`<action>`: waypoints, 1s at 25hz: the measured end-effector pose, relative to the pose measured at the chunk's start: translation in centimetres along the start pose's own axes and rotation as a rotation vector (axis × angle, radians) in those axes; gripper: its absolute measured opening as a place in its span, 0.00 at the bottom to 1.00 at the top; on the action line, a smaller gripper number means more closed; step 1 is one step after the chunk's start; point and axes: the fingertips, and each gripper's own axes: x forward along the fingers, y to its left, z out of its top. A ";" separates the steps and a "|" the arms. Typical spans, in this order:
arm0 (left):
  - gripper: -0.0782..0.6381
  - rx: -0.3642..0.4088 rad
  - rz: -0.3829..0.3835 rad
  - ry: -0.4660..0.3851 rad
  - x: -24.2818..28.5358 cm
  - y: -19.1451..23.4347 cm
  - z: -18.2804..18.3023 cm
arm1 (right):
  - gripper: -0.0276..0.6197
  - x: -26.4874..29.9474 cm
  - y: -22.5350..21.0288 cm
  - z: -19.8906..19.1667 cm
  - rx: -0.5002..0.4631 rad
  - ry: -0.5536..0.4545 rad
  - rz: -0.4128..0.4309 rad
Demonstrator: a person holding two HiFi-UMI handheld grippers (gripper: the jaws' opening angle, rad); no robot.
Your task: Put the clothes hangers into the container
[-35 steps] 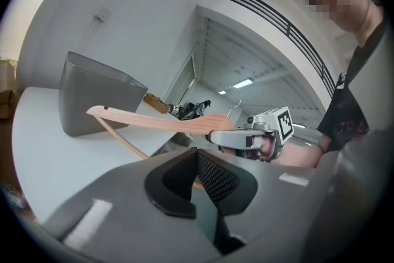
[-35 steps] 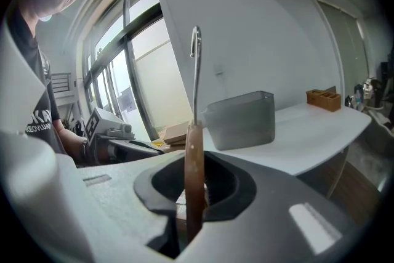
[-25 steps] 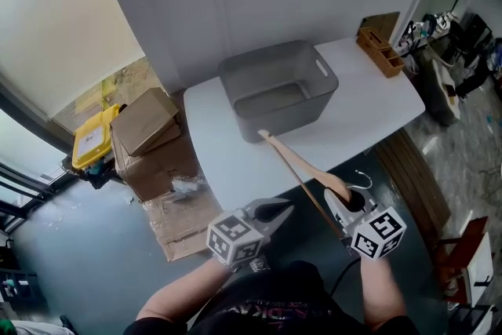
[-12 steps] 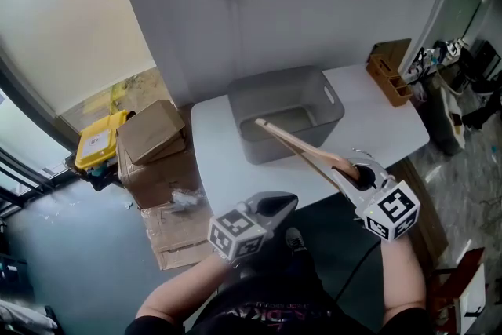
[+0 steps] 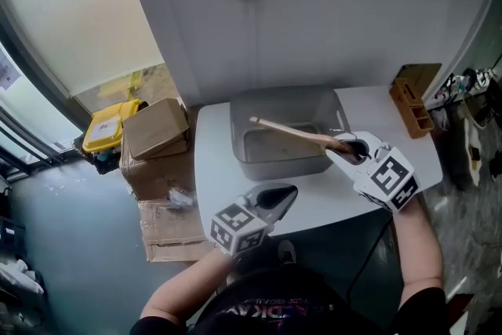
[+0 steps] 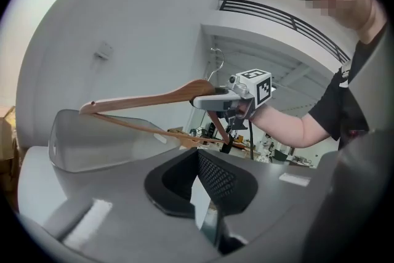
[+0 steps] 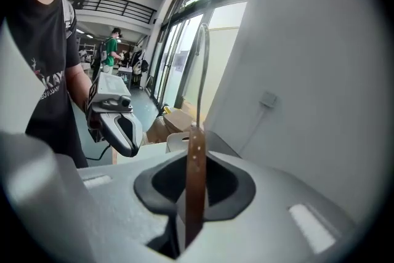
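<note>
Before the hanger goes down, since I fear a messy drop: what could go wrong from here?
The right gripper holds the hanger by one narrow spot near its hook, so it could pivot in the fingers. Its far tip hangs above the container, and the hanger looks nearly as wide as the opening, so it may catch the rim.

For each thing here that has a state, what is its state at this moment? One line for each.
wooden hanger: gripped near its hook, in the air over the grey container, not yet inside.
grey container: upright on the table, open top, looks empty.
right hand-held gripper: shut on the wooden hanger.
left hand-held gripper: shut, holds nothing.
cardboard box: on the floor, flaps closed.
</note>
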 end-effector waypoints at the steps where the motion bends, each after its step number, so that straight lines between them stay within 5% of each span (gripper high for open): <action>1: 0.11 -0.004 0.018 -0.003 0.6 0.6 0.1 | 0.13 0.8 -0.6 -0.2 -0.027 0.010 0.028; 7: 0.11 -0.043 0.117 -0.013 3.0 3.5 0.0 | 0.13 5.2 -3.2 -0.5 -0.333 0.081 0.180; 25: 0.11 -0.166 0.361 -0.002 4.9 7.9 -3.0 | 0.13 16.4 0.3 -8.7 -0.893 0.156 0.561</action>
